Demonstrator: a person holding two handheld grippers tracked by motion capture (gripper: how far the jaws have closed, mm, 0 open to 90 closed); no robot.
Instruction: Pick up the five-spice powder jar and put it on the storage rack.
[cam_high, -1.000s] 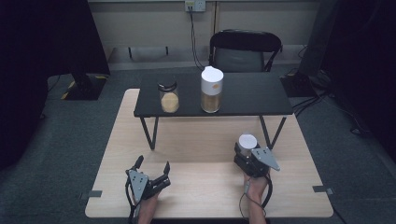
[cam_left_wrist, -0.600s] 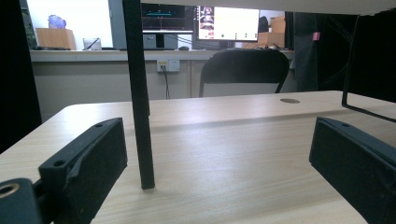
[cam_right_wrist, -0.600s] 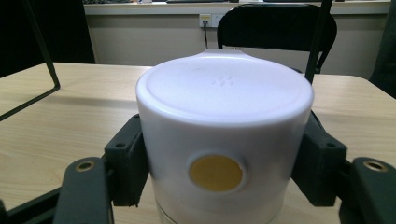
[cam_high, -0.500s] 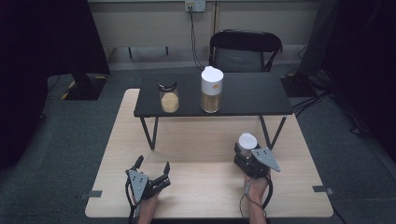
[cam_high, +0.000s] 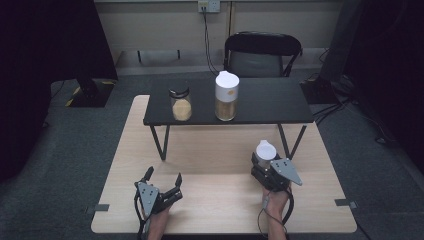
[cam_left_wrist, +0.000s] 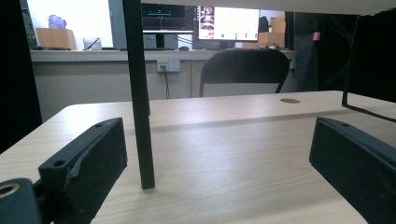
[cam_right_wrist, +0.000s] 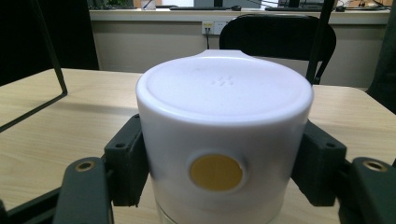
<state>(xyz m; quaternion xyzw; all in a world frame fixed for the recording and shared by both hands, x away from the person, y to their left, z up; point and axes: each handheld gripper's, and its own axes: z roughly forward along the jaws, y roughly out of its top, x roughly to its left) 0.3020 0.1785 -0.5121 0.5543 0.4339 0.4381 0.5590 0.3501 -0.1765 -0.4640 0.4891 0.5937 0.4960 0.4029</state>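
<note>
Right hand-held gripper (cam_high: 264, 162) clamps a white-lidded clear plastic container (cam_right_wrist: 224, 135) with a yellow dot on its lid, both black jaws pressed against its sides. This container stands on the light wooden table (cam_high: 210, 150), just in front of the right legs of a low black shelf (cam_high: 260, 102). On that shelf stand a taller white-lidded canister (cam_high: 226, 95) and a small glass jar (cam_high: 180, 102). Left of the held container, well apart, the left hand-held gripper (cam_high: 162, 182) rests on the table with jaws spread, nothing between them.
</note>
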